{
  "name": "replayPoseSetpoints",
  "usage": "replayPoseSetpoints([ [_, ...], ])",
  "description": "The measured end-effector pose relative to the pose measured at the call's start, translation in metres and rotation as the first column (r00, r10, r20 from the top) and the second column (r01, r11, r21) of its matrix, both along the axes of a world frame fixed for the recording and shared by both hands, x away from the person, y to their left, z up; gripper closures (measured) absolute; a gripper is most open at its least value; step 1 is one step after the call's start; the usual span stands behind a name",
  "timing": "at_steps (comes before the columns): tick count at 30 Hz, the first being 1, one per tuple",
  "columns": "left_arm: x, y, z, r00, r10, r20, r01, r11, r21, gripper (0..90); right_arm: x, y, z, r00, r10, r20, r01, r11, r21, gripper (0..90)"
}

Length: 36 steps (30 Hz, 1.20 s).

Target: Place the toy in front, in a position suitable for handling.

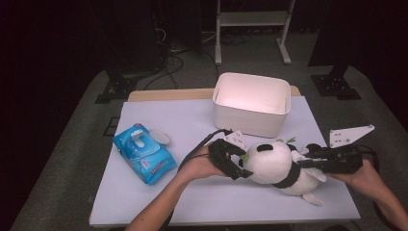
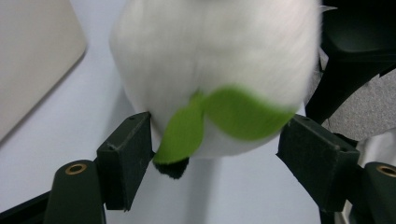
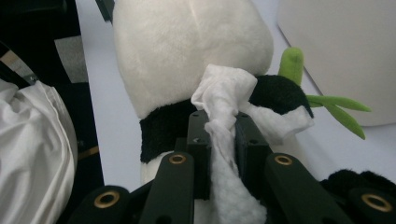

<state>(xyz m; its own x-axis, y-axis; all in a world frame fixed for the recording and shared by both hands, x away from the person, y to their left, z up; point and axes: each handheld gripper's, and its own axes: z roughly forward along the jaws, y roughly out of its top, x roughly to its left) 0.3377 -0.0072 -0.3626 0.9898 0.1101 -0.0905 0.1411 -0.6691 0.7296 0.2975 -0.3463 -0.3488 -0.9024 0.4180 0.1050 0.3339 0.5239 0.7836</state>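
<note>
High view: plush panda [image 1: 276, 166] near table [image 1: 159, 202] front edge.

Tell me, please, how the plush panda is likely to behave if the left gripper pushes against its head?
The plush panda looks soft and fluffy, so it would probably dent before sliding. Its rounded body, lying on the smooth white table, may roll or pivot rather than resist. The right gripper, pinching a white wipe against its back, might steady it a little.

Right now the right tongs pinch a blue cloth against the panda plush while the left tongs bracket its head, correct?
Not blue. In the right gripper view the right tongs pinch a white wipe against the panda plush. The left tongs do bracket its head.
</note>
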Motion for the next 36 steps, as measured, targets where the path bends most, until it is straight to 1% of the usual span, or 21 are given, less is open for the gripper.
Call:
replayPoseSetpoints([
  [1, 0.001, -0.002, -0.002, 1.0, -0.004, -0.002, 0.004, 1.0, -0.004, 25.3, 0.0, -0.001, -0.001, 1.0, 0.002, -0.001, -0.002, 1.0, 0.009, 78.3],
  [2, 0.0, -0.004, -0.002, 0.9999, -0.012, 0.0, 0.012, 0.9998, -0.013, 27.8, -0.001, -0.001, -0.002, 1.0, 0.0, -0.005, 0.0, 1.0, 0.015, 78.3],
  [3, 0.0, -0.003, -0.001, 0.9998, -0.014, 0.011, 0.015, 0.9995, -0.026, 31.1, -0.001, 0.0, -0.003, 1.0, 0.0, -0.006, 0.0, 1.0, 0.017, 78.3],
  [4, 0.0, -0.001, 0.001, 0.9998, -0.005, 0.022, 0.006, 0.9988, -0.049, 34.3, -0.002, 0.001, -0.003, 1.0, 0.002, -0.006, -0.001, 1.0, 0.021, 78.2],
  [5, 0.001, 0.0, 0.003, 0.9999, 0.001, 0.014, 0.0, 0.9974, -0.073, 36.4, -0.002, 0.001, -0.003, 1.0, 0.001, -0.003, -0.001, 1.0, 0.027, 78.2],
  [6, 0.001, 0.001, 0.006, 0.9999, 0.0, 0.011, 0.001, 0.9965, -0.083, 36.7, -0.001, 0.001, -0.003, 1.0, -0.001, 0.0, 0.001, 0.999, 0.042, 78.2],
  [9, -0.001, 0.003, 0.015, 0.9996, 0.006, 0.027, -0.004, 0.9969, -0.078, 36.7, 0.002, 0.003, -0.002, 1.0, -0.003, 0.003, 0.003, 0.997, 0.079, 78.2],
  [12, -0.002, 0.009, 0.024, 0.9991, 0.018, 0.039, -0.014, 0.9964, -0.084, 36.7, 0.004, 0.01, -0.001, 0.9998, 0.017, 0.006, -0.018, 0.994, 0.109, 78.3],
  [14, 0.0, 0.016, 0.03, 0.9989, 0.031, 0.034, -0.027, 0.9948, -0.098, 36.7, 0.007, 0.016, -0.001, 0.9995, 0.029, 0.01, -0.03, 0.991, 0.129, 78.3],
  [16, 0.0, 0.023, 0.037, 0.9982, 0.042, 0.043, -0.037, 0.994, -0.103, 36.7, 0.01, 0.022, 0.0, 0.9992, 0.037, 0.014, -0.038, 0.989, 0.14, 78.3],
  [19, -0.001, 0.034, 0.048, 0.9965, 0.053, 0.065, -0.046, 0.9935, -0.104, 36.7, 0.015, 0.035, 0.0, 0.998, 0.061, 0.018, -0.063, 0.986, 0.152, 78.4],
  [23, -0.004, 0.051, 0.064, 0.9933, 0.077, 0.086, -0.066, 0.9896, -0.128, 36.7, 0.022, 0.054, -0.004, 0.9956, 0.093, 0.016, -0.094, 0.981, 0.17, 78.3],
  [24, -0.005, 0.053, 0.067, 0.9927, 0.084, 0.087, -0.072, 0.9891, -0.129, 36.7, 0.024, 0.06, -0.005, 0.9947, 0.102, 0.015, -0.103, 0.98, 0.171, 78.3],
  [25, -0.005, 0.056, 0.068, 0.9917, 0.087, 0.095, -0.076, 0.9903, -0.116, 36.7, 0.026, 0.066, -0.007, 0.9936, 0.112, 0.011, -0.112, 0.98, 0.167, 78.3],
  [27, -0.006, 0.06, 0.068, 0.9914, 0.091, 0.095, -0.082, 0.9921, -0.095, 36.7, 0.03, 0.075, -0.012, 0.9914, 0.131, 0.001, -0.129, 0.976, 0.173, 78.3],
  [28, -0.005, 0.062, 0.067, 0.992, 0.095, 0.084, -0.086, 0.9916, -0.096, 36.5, 0.031, 0.076, -0.013, 0.991, 0.134, -0.004, -0.131, 0.975, 0.18, 78.3],
  [30, -0.005, 0.062, 0.066, 0.9919, 0.096, 0.083, -0.089, 0.9922, -0.087, 36.4, 0.032, 0.074, -0.013, 0.991, 0.134, -0.004, -0.131, 0.974, 0.186, 78.4],
  [34, -0.005, 0.054, 0.068, 0.9922, 0.081, 0.095, -0.074, 0.9947, -0.071, 35.3, 0.029, 0.064, -0.005, 0.9928, 0.12, -0.001, -0.118, 0.981, 0.155, 78.3],
  [36, -0.004, 0.048, 0.069, 0.9924, 0.073, 0.099, -0.066, 0.9958, -0.063, 34.8, 0.027, 0.058, 0.001, 0.994, 0.11, 0.007, -0.109, 0.983, 0.146, 78.3],
])
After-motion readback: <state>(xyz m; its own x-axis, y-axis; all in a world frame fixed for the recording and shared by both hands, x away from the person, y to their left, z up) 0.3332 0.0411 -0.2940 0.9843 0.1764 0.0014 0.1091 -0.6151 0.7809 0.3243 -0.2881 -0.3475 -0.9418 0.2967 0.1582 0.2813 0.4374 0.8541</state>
